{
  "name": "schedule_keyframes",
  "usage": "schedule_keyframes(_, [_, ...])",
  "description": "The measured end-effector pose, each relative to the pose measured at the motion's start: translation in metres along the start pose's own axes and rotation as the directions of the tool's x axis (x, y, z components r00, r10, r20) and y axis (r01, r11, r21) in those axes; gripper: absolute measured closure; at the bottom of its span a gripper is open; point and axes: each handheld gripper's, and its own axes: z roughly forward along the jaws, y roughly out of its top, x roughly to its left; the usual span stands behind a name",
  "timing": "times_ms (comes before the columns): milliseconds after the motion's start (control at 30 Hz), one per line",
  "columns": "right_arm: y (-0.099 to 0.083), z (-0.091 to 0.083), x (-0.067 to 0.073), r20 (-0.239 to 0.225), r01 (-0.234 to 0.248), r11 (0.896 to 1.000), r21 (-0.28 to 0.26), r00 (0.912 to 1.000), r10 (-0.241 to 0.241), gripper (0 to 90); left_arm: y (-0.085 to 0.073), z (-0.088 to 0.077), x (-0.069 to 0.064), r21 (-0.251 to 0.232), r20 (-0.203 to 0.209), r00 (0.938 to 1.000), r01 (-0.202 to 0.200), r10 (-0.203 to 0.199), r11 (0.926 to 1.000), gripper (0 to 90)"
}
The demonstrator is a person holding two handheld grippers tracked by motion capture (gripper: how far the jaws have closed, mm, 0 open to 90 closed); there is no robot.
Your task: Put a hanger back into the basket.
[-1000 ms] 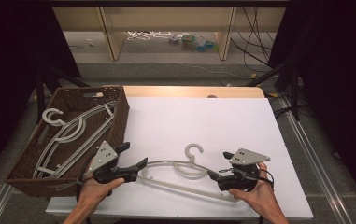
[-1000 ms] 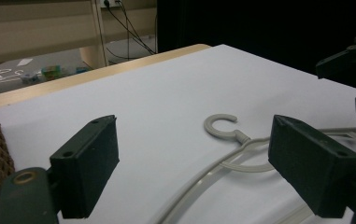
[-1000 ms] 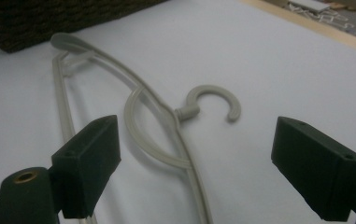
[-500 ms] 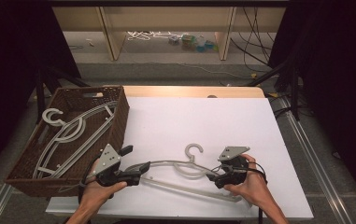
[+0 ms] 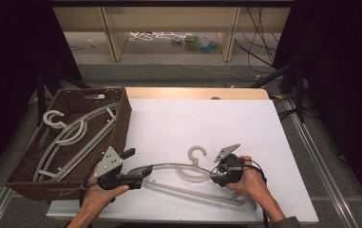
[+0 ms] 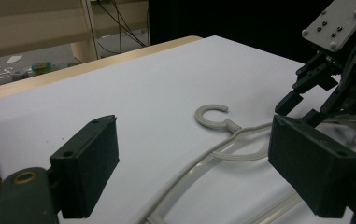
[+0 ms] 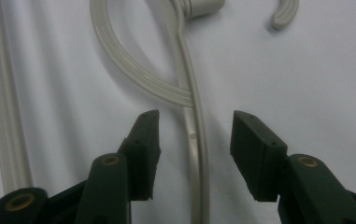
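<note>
Step in hand: the right gripper [image 7: 194, 140] straddles the shoulder bar of the grey plastic hanger [image 5: 188, 175] on the white table sheet [image 5: 216, 123]; its jaws have just been closing, pads not yet touching.
Left gripper [image 6: 194, 163]: jaws wide apart around the hanger's other arm, gripping nothing.
Next move, judged: pinch the bar squarely, then lift both ends level.
Wicker basket [image 5: 121, 114]: holds several more grey hangers [image 5: 69, 135], beside the table's left edge.
</note>
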Motion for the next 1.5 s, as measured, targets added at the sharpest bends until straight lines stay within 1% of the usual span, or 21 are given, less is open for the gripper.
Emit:
schedule_keyframes(33, [0.001, 0.001, -0.001, -0.007, -0.008, 1.000, 0.014, 0.9999, 0.008, 56.8, 0.000, 0.000, 0.000, -0.001, 0.001, 1.0000, 0.000, 0.000, 1.0000, 16.0])
schedule_keyframes(200, [0.004, 0.006, -0.003, -0.031, 0.007, 0.999, 0.038, 0.9995, -0.006, 63.3, 0.000, 0.000, 0.001, -0.005, -0.001, 0.9999, -0.013, 0.013, 0.9999, 16.3])
schedule_keyframes(300, [0.005, 0.008, -0.002, -0.024, 0.017, 0.998, 0.059, 0.9996, -0.015, 67.6, 0.000, 0.000, 0.001, 0.000, 0.000, 0.9999, -0.017, 0.017, 0.9999, 16.4])
schedule_keyframes(367, [0.007, 0.008, -0.001, -0.021, 0.007, 0.997, 0.074, 0.9998, -0.005, 69.9, 0.000, 0.000, 0.002, -0.001, 0.001, 0.9999, -0.016, 0.016, 0.9999, 16.3])
schedule_keyframes(433, [0.008, 0.009, -0.002, -0.019, 0.023, 0.997, 0.076, 0.9996, -0.021, 72.3, 0.000, 0.000, 0.001, 0.002, 0.002, 1.0000, -0.007, 0.007, 1.0000, 16.4])
schedule_keyframes(467, [0.009, 0.009, -0.001, -0.022, 0.022, 0.996, 0.083, 0.9996, -0.020, 73.7, 0.000, 0.000, 0.001, 0.003, 0.005, 0.9998, -0.019, 0.019, 0.9998, 16.4])
schedule_keyframes(533, [0.011, 0.010, -0.001, -0.022, 0.030, 0.995, 0.097, 0.9994, -0.028, 75.3, 0.000, 0.001, 0.001, 0.002, 0.010, 0.9998, -0.019, 0.019, 0.9998, 16.4])
schedule_keyframes(667, [0.013, 0.011, 0.001, -0.020, 0.074, 0.991, 0.108, 0.9972, -0.072, 81.0, -0.001, 0.002, 0.001, 0.018, 0.008, 0.9998, -0.019, 0.019, 0.9997, 16.4])
schedule_keyframes(700, [0.014, 0.011, 0.003, -0.016, 0.083, 0.991, 0.108, 0.9965, -0.082, 81.4, -0.001, 0.003, 0.001, 0.014, 0.017, 0.9996, -0.021, 0.021, 0.9997, 16.4])
schedule_keyframes(733, [0.014, 0.011, 0.003, -0.016, 0.094, 0.989, 0.112, 0.9956, -0.093, 81.6, -0.001, 0.002, 0.001, 0.020, 0.010, 0.9999, -0.008, 0.008, 0.9998, 16.4])
schedule_keyframes(767, [0.015, 0.010, 0.004, -0.010, 0.109, 0.987, 0.118, 0.9941, -0.108, 81.8, -0.001, 0.003, 0.002, 0.020, 0.013, 0.9997, -0.020, 0.020, 0.9996, 16.4])
schedule_keyframes(933, [0.016, 0.005, 0.007, 0.004, 0.155, 0.983, 0.101, 0.9878, -0.156, 81.9, -0.002, 0.004, 0.001, 0.028, 0.026, 0.9996, -0.005, 0.005, 0.9996, 16.5])
schedule_keyframes(967, [0.016, 0.003, 0.008, 0.007, 0.165, 0.982, 0.092, 0.9860, -0.167, 82.0, -0.001, 0.005, 0.002, 0.031, 0.029, 0.9994, -0.017, 0.016, 0.9994, 16.5])
schedule_keyframes(1067, [0.017, -0.004, 0.010, 0.021, 0.186, 0.980, 0.073, 0.9820, -0.188, 82.0, -0.001, 0.006, 0.000, 0.047, 0.033, 0.9994, -0.013, 0.012, 0.9988, 16.7])
schedule_keyframes(1167, [0.018, -0.012, 0.013, 0.049, 0.214, 0.975, 0.055, 0.9749, -0.217, 82.1, 0.000, 0.007, -0.001, 0.062, 0.041, 0.9989, -0.025, 0.022, 0.9978, 17.2])
schedule_keyframes(1233, [0.018, -0.017, 0.015, 0.055, 0.232, 0.972, 0.044, 0.9707, -0.234, 82.1, 0.000, 0.010, -0.003, 0.075, 0.049, 0.9987, -0.017, 0.013, 0.9971, 17.3])
schedule_keyframes(1267, [0.018, -0.020, 0.016, 0.059, 0.238, 0.971, 0.040, 0.9691, -0.240, 82.1, 0.000, 0.011, -0.004, 0.083, 0.054, 0.9982, -0.030, 0.025, 0.9961, 17.3])
schedule_keyframes(1300, [0.018, -0.022, 0.017, 0.066, 0.248, 0.968, 0.034, 0.9661, -0.249, 82.1, 0.000, 0.012, -0.006, 0.086, 0.060, 0.9981, -0.024, 0.019, 0.9961, 17.3])
schedule_keyframes(1333, [0.018, -0.024, 0.017, 0.073, 0.255, 0.967, 0.027, 0.9640, -0.256, 82.1, 0.000, 0.014, -0.007, 0.091, 0.068, 0.9973, -0.034, 0.028, 0.9952, 17.5])
schedule_keyframes(1467, [0.017, -0.032, 0.018, 0.084, 0.267, 0.964, 0.015, 0.9601, -0.267, 82.1, 0.002, 0.022, -0.013, 0.114, 0.084, 0.9956, -0.050, 0.040, 0.9923, 18.5])
schedule_keyframes(1500, [0.018, -0.034, 0.018, 0.084, 0.277, 0.961, 0.010, 0.9574, -0.277, 82.1, 0.004, 0.024, -0.014, 0.122, 0.088, 0.9948, -0.062, 0.052, 0.9905, 18.8])
